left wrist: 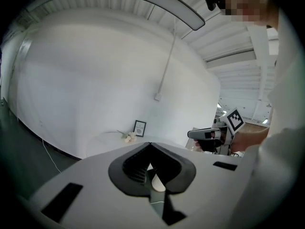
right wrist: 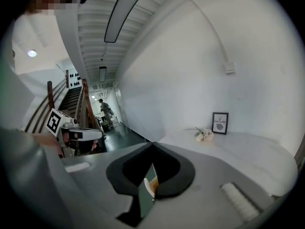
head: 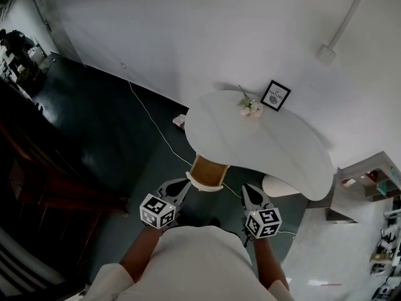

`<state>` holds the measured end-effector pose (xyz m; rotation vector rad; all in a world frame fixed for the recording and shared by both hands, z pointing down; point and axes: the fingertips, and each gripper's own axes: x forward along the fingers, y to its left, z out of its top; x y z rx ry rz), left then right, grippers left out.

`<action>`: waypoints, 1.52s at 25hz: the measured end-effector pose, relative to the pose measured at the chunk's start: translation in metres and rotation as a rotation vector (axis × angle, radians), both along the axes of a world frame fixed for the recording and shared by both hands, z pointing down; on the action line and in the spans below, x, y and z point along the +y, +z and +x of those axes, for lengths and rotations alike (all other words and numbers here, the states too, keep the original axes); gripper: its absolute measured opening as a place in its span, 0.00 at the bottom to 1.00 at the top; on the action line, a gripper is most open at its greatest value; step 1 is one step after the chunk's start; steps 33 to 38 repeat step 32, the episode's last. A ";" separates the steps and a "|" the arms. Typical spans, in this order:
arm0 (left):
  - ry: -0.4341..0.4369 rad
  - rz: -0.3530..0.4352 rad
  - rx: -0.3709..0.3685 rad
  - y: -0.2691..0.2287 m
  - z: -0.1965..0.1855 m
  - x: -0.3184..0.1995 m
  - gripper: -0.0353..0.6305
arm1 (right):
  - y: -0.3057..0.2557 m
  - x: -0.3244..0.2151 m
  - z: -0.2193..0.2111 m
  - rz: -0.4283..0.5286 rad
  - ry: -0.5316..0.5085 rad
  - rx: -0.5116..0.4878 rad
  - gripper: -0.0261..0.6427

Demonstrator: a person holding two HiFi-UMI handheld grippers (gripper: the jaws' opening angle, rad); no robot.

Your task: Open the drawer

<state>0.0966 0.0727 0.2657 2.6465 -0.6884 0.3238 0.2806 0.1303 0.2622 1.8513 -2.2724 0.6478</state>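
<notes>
Now, left gripper (head: 185, 182): jaws pressed together, nothing between them; just left of the drawer
Drawer (head: 207, 172): juts out from under the table's (head: 282, 149) near edge; wooden inside showing
Right gripper (head: 247, 189): jaws together, empty; just right of the drawer
Flowers (head: 252, 107), framed picture (head: 276, 95): table's far edge

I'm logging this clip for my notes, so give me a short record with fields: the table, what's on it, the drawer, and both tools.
table: white kidney-shaped table, against a white wall
on table: black-framed picture; small bunch of white flowers beside it
drawer: wooden drawer with white front, pulled out at the table's near end
left tool: shut, nothing held, at the drawer's left
right tool: shut, nothing held, at the drawer's right
</notes>
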 end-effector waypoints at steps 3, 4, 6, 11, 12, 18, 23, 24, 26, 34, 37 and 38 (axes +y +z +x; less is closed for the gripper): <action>-0.020 0.015 0.001 -0.008 0.003 0.004 0.06 | -0.007 0.007 0.007 0.019 -0.018 0.007 0.06; -0.026 0.019 -0.003 -0.009 0.002 0.005 0.06 | -0.009 0.008 0.009 0.029 -0.021 0.014 0.06; -0.039 0.023 -0.010 -0.008 0.000 0.005 0.06 | -0.012 0.009 0.012 0.050 -0.027 0.028 0.06; -0.053 0.024 -0.010 -0.008 0.002 0.009 0.06 | -0.018 0.008 0.017 0.078 -0.039 0.023 0.06; -0.054 0.022 -0.011 -0.008 0.002 0.011 0.06 | -0.018 0.008 0.018 0.079 -0.038 0.018 0.06; -0.066 0.021 -0.005 -0.009 0.004 0.011 0.06 | -0.021 0.004 0.022 0.086 -0.041 0.011 0.06; -0.073 0.020 -0.001 -0.009 0.001 0.009 0.06 | -0.024 0.002 0.029 0.093 -0.027 0.015 0.06; -0.073 0.019 -0.001 -0.008 0.001 0.009 0.06 | -0.024 0.002 0.030 0.094 -0.023 0.014 0.06; -0.073 0.018 0.001 -0.009 0.001 0.007 0.06 | -0.024 0.002 0.032 0.094 -0.017 0.014 0.06; -0.071 0.026 0.004 -0.012 0.002 0.002 0.06 | -0.025 -0.001 0.037 0.093 -0.004 0.017 0.06; -0.071 0.026 0.004 -0.012 0.002 0.002 0.06 | -0.025 -0.001 0.037 0.093 -0.004 0.017 0.06; -0.071 0.026 0.004 -0.012 0.002 0.002 0.06 | -0.025 -0.001 0.037 0.093 -0.004 0.017 0.06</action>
